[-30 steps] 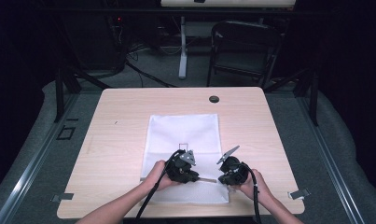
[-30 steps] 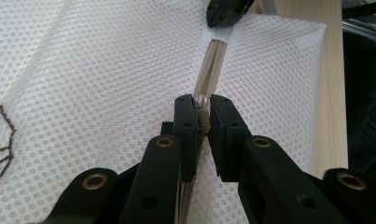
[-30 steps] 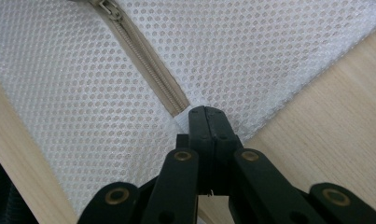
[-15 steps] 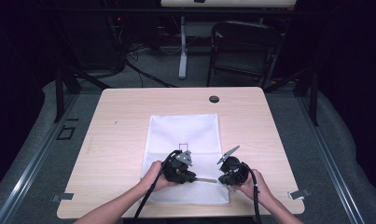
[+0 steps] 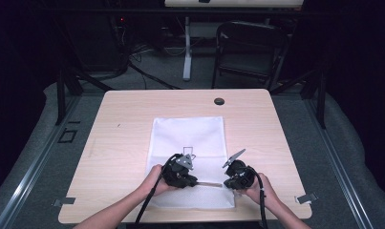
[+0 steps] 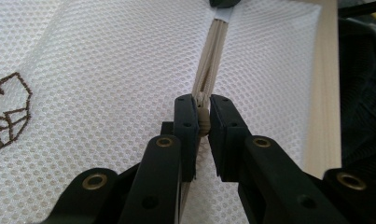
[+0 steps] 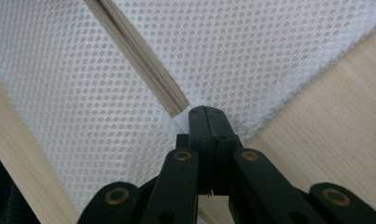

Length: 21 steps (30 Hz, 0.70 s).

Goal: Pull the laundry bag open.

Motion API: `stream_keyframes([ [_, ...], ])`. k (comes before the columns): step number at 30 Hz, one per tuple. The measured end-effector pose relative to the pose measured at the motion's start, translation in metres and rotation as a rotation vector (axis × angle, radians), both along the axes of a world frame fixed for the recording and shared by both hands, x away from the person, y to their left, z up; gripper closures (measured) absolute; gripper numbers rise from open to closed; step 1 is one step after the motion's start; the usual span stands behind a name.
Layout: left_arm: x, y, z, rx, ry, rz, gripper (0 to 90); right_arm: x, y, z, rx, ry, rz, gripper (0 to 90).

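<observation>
A white mesh bag (image 5: 187,136) lies flat on the wooden table (image 5: 123,119), with a beige zipper (image 5: 210,183) running across near its front edge. My left gripper (image 5: 196,181) is at the zipper's left part, shut on the small beige zipper pull (image 6: 204,123). The zipper (image 6: 212,60) stretches away from the left gripper (image 6: 203,105) toward the other hand. My right gripper (image 5: 226,183) is shut on the bag's white fabric edge (image 7: 183,122) just past the zipper's end (image 7: 139,51). The right gripper (image 7: 206,114) has its jaws pressed together.
A small dark line drawing (image 5: 189,151) is printed on the bag, just behind the left gripper. A round black grommet (image 5: 219,101) sits near the table's far edge. A dark chair (image 5: 250,52) and cables stand beyond the table. Both forearms enter from the bottom.
My left gripper has crept slightly to the left with the zipper pull. The right gripper has stayed in place.
</observation>
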<state>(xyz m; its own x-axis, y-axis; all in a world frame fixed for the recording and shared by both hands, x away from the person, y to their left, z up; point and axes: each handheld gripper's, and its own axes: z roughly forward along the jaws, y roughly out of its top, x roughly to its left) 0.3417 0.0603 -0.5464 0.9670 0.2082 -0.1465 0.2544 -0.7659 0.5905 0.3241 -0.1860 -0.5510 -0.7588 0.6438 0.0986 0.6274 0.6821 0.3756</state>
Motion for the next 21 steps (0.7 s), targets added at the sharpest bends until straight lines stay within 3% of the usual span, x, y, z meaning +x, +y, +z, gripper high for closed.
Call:
stream_keyframes([
  [5,0.001,0.006,0.0,-0.015,0.007,0.004,81.6,0.0,0.0,0.0,-0.001,-0.001,-0.003,90.0],
  [8,-0.001,0.006,0.0,0.007,-0.001,0.0,81.7,0.0,0.0,0.0,0.002,-0.001,-0.005,90.0],
  [10,0.001,0.008,-0.001,-0.018,0.013,0.008,81.6,0.0,0.0,0.0,-0.001,0.0,-0.004,90.0],
  [15,0.0,0.011,0.0,-0.002,0.005,0.01,81.6,0.0,0.0,0.0,-0.001,0.002,0.001,90.0],
  [21,0.0,0.011,-0.002,-0.023,0.018,0.013,81.4,-0.001,-0.001,0.001,0.001,-0.011,0.015,90.0],
])
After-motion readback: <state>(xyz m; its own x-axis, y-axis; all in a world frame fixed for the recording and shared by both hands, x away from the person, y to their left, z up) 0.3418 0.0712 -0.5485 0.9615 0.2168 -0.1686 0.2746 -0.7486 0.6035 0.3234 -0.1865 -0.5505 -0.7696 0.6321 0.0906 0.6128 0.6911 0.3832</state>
